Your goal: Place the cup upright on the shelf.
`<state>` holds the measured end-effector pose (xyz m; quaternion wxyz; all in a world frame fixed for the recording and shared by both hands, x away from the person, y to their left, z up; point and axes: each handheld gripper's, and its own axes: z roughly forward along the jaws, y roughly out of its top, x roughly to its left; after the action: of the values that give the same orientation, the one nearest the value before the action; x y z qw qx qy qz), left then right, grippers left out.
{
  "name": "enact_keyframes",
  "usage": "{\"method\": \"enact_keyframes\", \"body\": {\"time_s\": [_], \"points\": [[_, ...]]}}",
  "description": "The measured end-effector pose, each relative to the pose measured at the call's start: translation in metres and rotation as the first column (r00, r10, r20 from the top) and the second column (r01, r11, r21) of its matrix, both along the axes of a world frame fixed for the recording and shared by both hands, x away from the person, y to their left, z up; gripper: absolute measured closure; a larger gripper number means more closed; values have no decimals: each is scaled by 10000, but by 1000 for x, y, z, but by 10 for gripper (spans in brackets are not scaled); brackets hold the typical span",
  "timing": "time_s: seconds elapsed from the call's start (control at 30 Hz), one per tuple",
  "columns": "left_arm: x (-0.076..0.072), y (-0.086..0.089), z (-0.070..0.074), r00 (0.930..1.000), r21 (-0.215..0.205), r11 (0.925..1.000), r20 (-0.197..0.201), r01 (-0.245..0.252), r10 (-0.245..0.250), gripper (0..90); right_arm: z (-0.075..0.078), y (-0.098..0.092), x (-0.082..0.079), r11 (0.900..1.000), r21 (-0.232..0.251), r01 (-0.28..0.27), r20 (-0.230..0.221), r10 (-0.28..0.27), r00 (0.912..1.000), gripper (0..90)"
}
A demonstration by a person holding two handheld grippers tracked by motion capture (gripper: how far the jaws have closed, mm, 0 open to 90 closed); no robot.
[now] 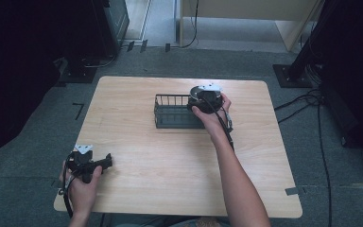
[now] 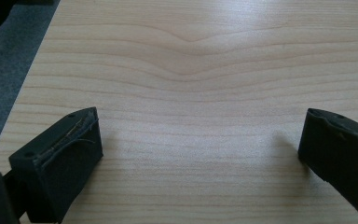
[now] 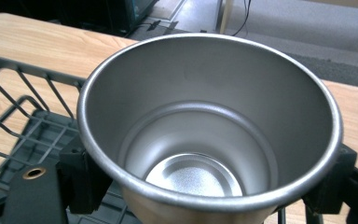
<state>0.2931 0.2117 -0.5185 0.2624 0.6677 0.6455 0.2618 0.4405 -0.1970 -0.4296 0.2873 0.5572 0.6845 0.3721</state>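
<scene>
A steel cup stands upright between the jaws of my right gripper, which is shut on its sides; the cup is empty. From the high view the cup hangs over the right end of a black wire basket, with the right gripper just behind it. Below and left of the cup I see the basket's bars. My left gripper rests at the table's front left, far from the basket. Its jaws stand wide open over bare wood, nothing between the fingers.
The wooden table has rounded corners, and grey carpet lies all around it. Cables run across the floor at the right. Dark stands sit beyond the far corners.
</scene>
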Motion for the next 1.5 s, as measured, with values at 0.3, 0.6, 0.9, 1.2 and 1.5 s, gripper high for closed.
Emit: {"method": "enact_keyframes", "body": {"time_s": [0.3,0.6,0.9,1.2,1.5], "points": [[0,0,0,10000,0,10000,-3,1,-1,0,-14,-1,0,10000,-14,-51,-348,51,9994,183],[0,0,0,10000,1,10000,-1,0,0,0,-12,2,-4,9997,96,-202,-683,209,9974,101],[0,0,0,10000,0,10000,-5,-3,3,0,6,-2,-15,9989,365,-289,-521,307,9982,0],[0,0,0,10000,4,10000,-1,0,0,0,30,-22,-40,9978,585,-302,-118,309,9995,0],[0,0,0,10000,2,10000,0,1,-1,0,34,-51,-74,9986,493,-210,181,202,9996,0]]}}
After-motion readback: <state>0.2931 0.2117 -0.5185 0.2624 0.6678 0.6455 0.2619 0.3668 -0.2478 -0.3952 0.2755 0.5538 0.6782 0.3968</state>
